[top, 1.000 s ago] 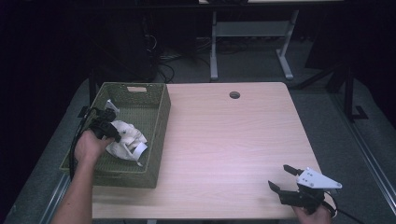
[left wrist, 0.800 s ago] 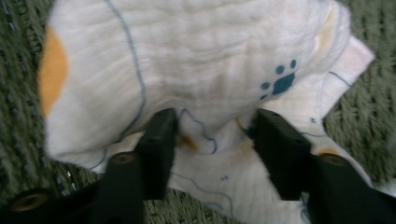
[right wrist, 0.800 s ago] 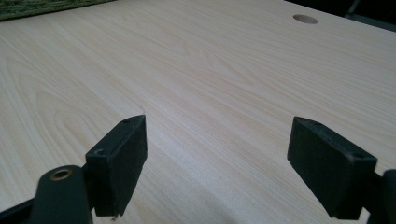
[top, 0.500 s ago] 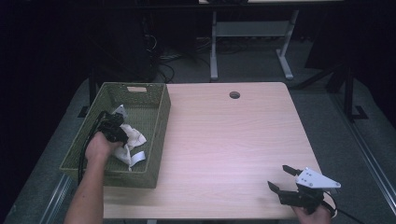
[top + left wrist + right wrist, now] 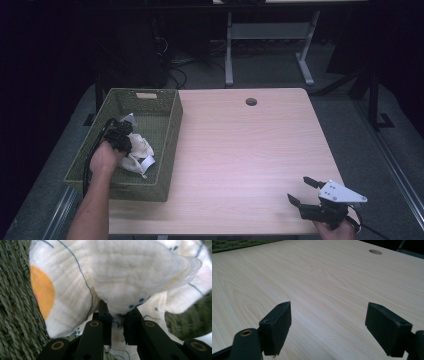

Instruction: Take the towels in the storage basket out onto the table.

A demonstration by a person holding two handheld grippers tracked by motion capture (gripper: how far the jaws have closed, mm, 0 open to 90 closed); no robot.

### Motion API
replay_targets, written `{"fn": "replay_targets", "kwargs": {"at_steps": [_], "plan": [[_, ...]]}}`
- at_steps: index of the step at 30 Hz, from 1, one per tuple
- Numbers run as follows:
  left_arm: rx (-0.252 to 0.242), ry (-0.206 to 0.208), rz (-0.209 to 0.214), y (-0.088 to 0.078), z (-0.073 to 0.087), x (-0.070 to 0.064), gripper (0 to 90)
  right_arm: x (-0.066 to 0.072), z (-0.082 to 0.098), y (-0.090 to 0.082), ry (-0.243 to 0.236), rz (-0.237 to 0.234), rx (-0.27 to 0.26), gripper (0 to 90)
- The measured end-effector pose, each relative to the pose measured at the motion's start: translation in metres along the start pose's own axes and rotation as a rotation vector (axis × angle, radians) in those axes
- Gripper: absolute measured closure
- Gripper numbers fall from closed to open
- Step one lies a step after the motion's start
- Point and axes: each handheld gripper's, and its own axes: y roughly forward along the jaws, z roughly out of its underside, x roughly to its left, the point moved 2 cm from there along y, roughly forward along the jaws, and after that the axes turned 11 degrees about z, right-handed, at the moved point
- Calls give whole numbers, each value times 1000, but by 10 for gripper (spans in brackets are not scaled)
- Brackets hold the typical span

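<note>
A white cloth [image 5: 141, 151] with blue lines and an orange patch lies bunched inside the green woven basket [image 5: 169, 145] at the table's left edge. My left gripper [image 5: 122, 138] reaches down into the basket. Its jaws have just been closing and now pinch a fold of the cloth [image 5: 120, 277]. In the left gripper view the black fingers of my left gripper [image 5: 117, 315] meet under the fabric, with basket weave [image 5: 15, 315] behind. My right gripper [image 5: 301, 190] rests near the table's front right corner. The right gripper [image 5: 328, 322] stands open over bare wood.
The light wooden table [image 5: 240, 145] has a round cable hole [image 5: 251, 101] near its far edge, also in the right gripper view [image 5: 375, 251]. A metal desk frame [image 5: 230, 45] and cables stand on the dark floor beyond. The basket overhangs the table's left side.
The left hand shifted slightly over the cloth in the basket, and the cloth is bunched a little differently. The right hand and gripper stayed where they were.
</note>
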Motion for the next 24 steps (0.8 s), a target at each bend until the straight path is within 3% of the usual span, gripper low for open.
{"fn": "replay_targets", "kwargs": {"at_steps": [3, 14, 17, 24], "plan": [[-55, -16, 62, -12, 4, 3, 788, -1, 1, 0, 10, 2, 4, 205], [-202, -11, 171, -48, 20, 4, 787, 0, -1, -1, 7, 7, -2, 205], [-249, -24, 229, -55, 28, 11, 787, -1, -1, -2, 11, 8, -5, 204], [-281, -16, 239, -64, 36, 17, 786, 1, -2, -1, 5, 14, -7, 197]]}}
